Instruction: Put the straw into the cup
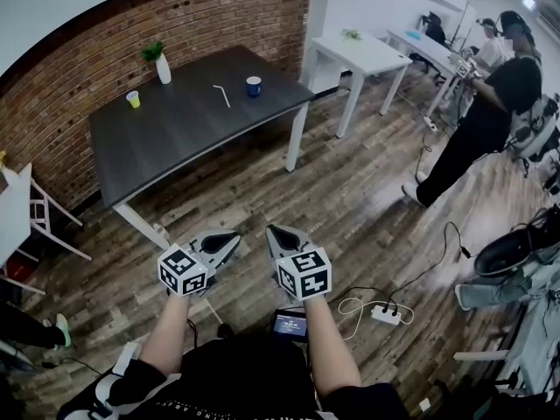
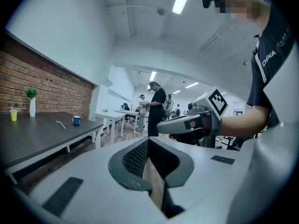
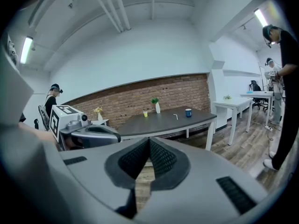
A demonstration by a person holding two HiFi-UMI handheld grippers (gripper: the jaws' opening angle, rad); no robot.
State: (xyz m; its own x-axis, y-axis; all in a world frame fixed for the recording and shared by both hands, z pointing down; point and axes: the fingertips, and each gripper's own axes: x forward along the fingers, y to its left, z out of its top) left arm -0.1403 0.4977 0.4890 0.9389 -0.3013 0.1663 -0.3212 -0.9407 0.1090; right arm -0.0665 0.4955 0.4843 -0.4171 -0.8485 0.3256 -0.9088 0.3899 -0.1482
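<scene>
Straw lies on the dark table just beside the blue cup, while left gripper and right gripper sit closed and empty well short of that cup, so I'd step closer, then open 1 wide.

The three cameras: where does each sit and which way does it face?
Head view: on the person's head, looking steeply down at dark table, forearms, left gripper, right gripper.
Left gripper view: on the left gripper, facing white desks; the right gripper shows.
Right gripper view: on the right gripper, facing the brick wall; the left gripper shows.
Shared: all show the blue cup.
</scene>
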